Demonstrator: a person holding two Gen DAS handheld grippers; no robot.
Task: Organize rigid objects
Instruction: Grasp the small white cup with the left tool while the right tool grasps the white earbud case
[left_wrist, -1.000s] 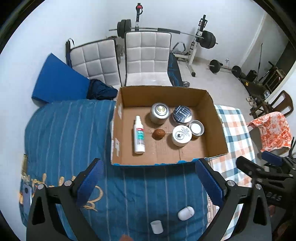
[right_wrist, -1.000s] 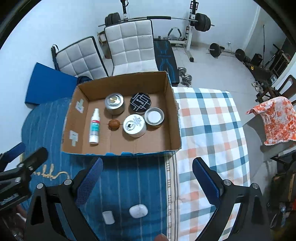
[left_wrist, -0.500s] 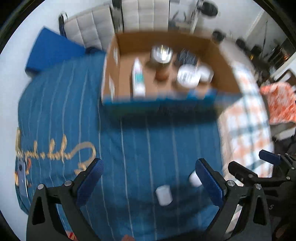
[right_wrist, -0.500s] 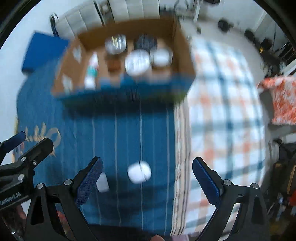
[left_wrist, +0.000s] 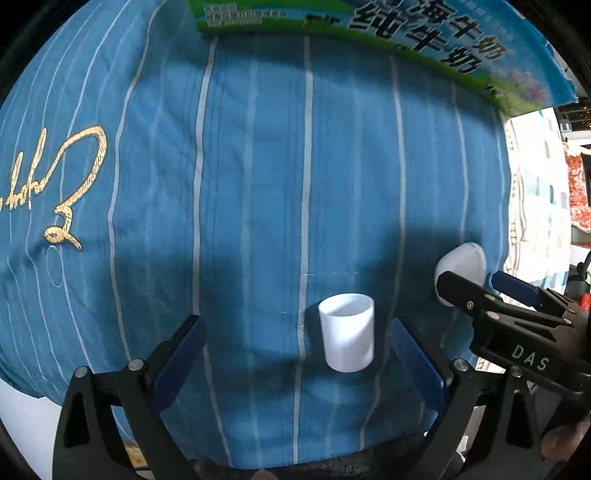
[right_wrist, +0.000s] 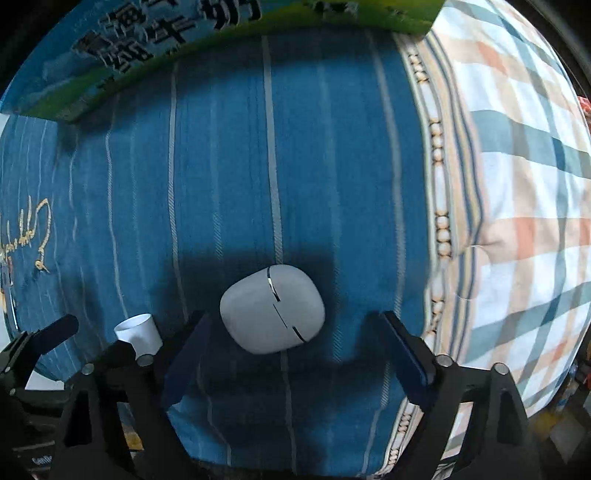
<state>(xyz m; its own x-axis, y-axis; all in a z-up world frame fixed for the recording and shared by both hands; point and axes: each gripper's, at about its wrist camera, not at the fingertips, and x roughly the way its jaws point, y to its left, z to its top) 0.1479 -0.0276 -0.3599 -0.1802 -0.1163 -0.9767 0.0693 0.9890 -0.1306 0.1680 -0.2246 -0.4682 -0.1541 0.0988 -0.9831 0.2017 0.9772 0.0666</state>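
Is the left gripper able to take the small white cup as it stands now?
Probably yes. The white cup stands upright between the open fingers of the left gripper, nearer its right finger, with nothing on the blue cloth in the way.

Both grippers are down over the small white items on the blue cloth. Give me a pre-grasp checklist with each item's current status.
1. White cylinder upright between the left gripper fingers: ok.
2. Left pads clear of the cylinder: ok, gaps on both sides.
3. White case between the right gripper fingers: ok, its jaws are closing, not yet touching.
4. Case centred: not ok, nearer the left finger.
5. Grippers clear of each other: cannot tell, very close.
6. Printed box wall stands apart: ok.
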